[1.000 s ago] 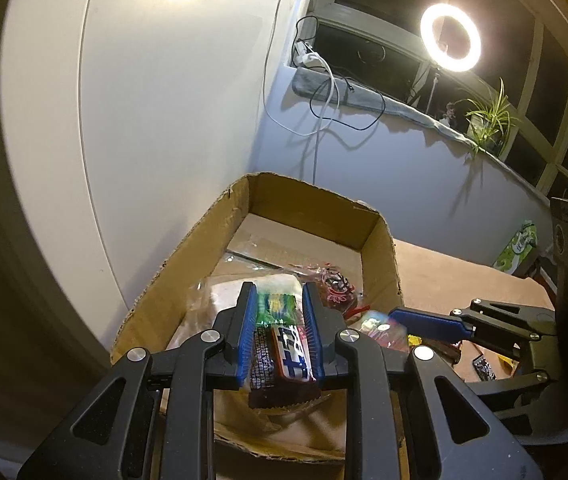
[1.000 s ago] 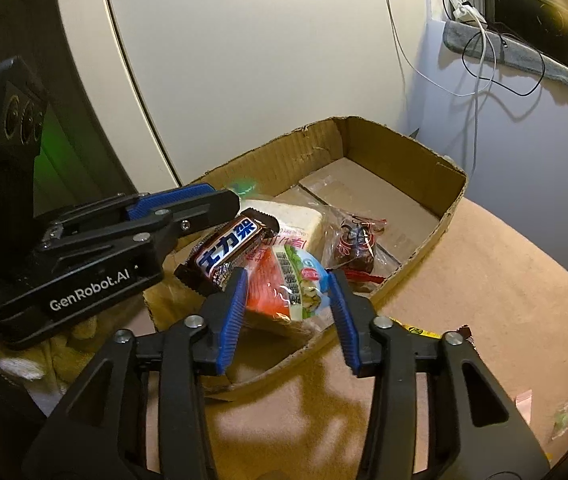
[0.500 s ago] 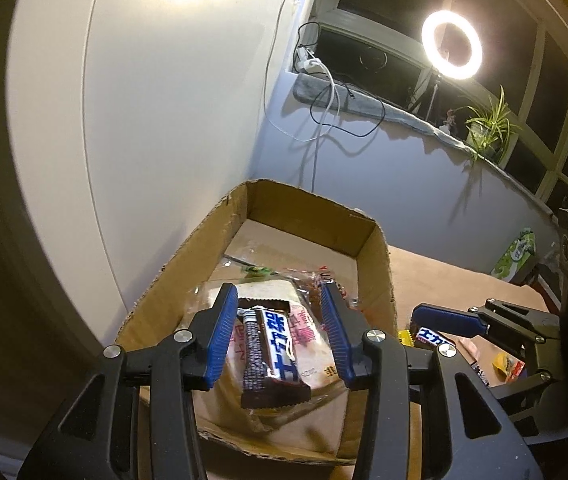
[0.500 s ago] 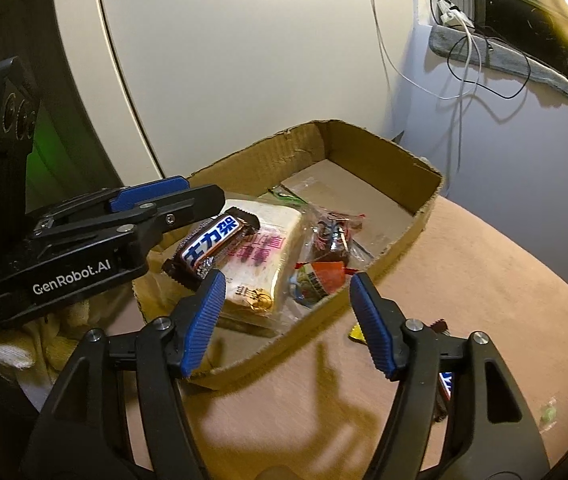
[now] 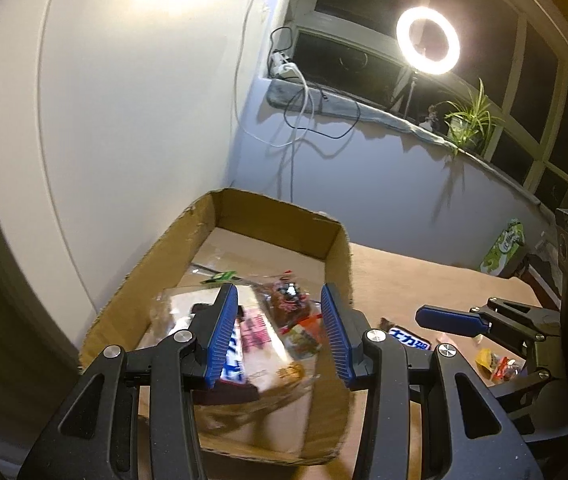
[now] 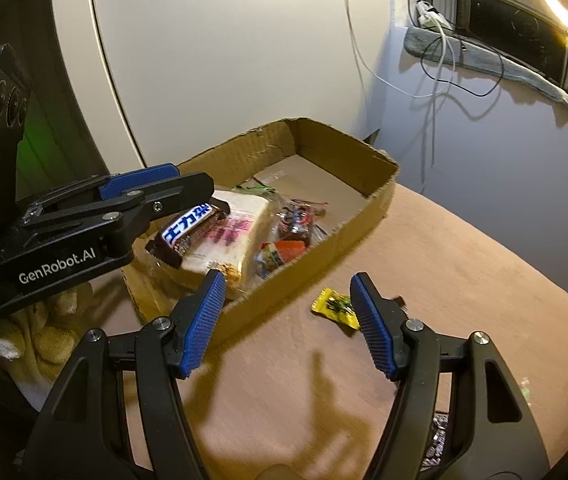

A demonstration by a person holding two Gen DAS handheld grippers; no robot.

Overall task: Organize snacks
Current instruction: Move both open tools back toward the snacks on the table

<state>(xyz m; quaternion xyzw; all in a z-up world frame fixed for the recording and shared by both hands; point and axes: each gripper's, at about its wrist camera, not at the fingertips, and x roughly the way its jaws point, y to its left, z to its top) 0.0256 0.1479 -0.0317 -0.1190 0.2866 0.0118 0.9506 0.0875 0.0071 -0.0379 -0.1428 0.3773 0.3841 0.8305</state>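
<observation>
A cardboard box (image 6: 364, 226) (image 5: 340, 256) holds several snacks: a bagged sandwich (image 6: 236, 236) (image 5: 262, 340), a brown chocolate bar (image 6: 188, 232) (image 5: 232, 364) lying on top of it, a red-brown packet (image 6: 298, 222) (image 5: 288, 300) and an orange packet (image 6: 284, 250). My left gripper (image 5: 280, 334) is open over the near end of the box, above the bar and sandwich. My right gripper (image 6: 288, 320) is open and empty over the table beside the box. A yellow candy (image 6: 334, 306) lies between its fingers.
Another chocolate bar (image 5: 408, 342) and small wrapped candies (image 5: 496, 364) lie on the brown table (image 6: 464, 272) right of the box. A green carton (image 5: 504, 246) stands at the far right. White wall and cables lie behind the box.
My left gripper let go of the chocolate bar onto the sandwich. My right gripper released the orange packet into the box. Both opened wide and drew back.
</observation>
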